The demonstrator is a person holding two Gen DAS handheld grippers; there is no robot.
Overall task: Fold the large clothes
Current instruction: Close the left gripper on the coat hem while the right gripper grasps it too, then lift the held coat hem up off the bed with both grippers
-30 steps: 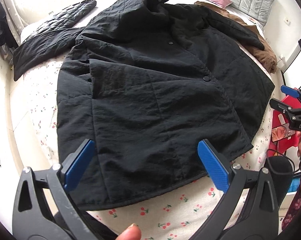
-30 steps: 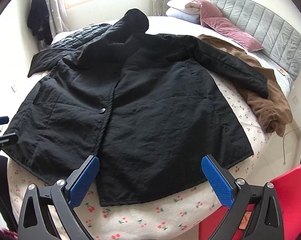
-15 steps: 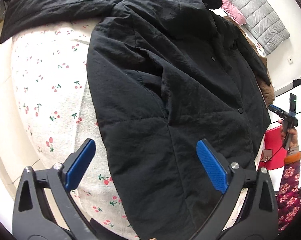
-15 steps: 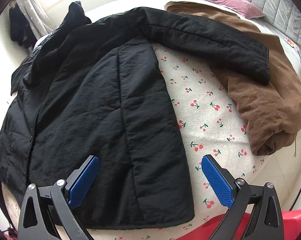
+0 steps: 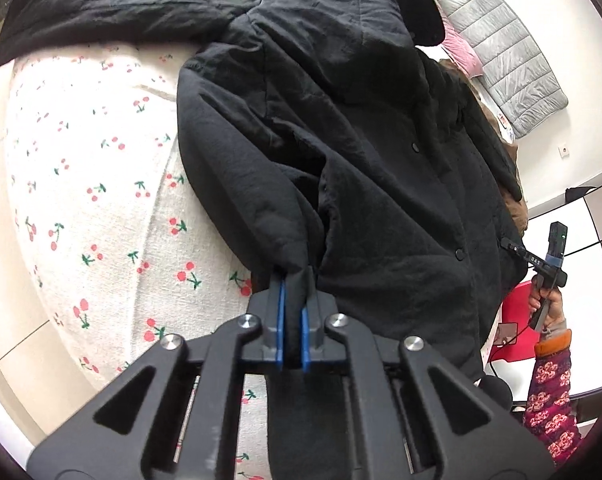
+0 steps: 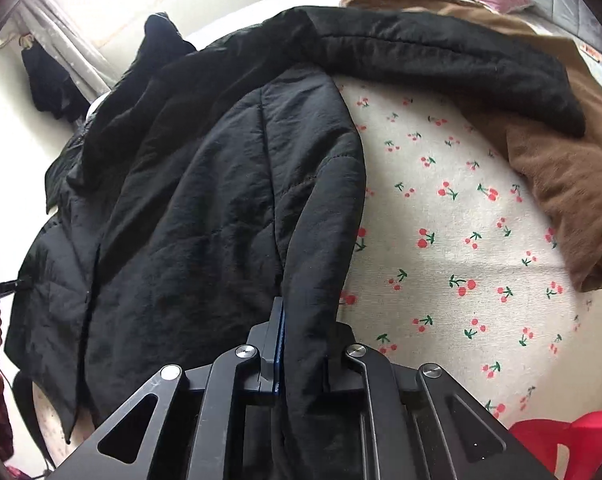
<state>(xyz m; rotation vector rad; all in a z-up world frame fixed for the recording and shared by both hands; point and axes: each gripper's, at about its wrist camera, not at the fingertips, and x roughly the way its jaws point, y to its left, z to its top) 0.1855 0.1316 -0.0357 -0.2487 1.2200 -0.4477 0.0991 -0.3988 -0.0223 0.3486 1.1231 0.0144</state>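
left wrist view shows the left gripper (image 5: 292,300) clamped on the hem of the black coat (image 5: 361,128) spread over the cherry-print bed (image 5: 81,168). right gripper (image 6: 301,320) pinches the coat's opposite hem corner.

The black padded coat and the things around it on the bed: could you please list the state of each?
Black padded coat: spread flat, buttoned, hem pinched at both corners.
Left gripper: shut on the coat's hem.
Right gripper: shut on the coat's hem.
Brown garment: crumpled, untouched.
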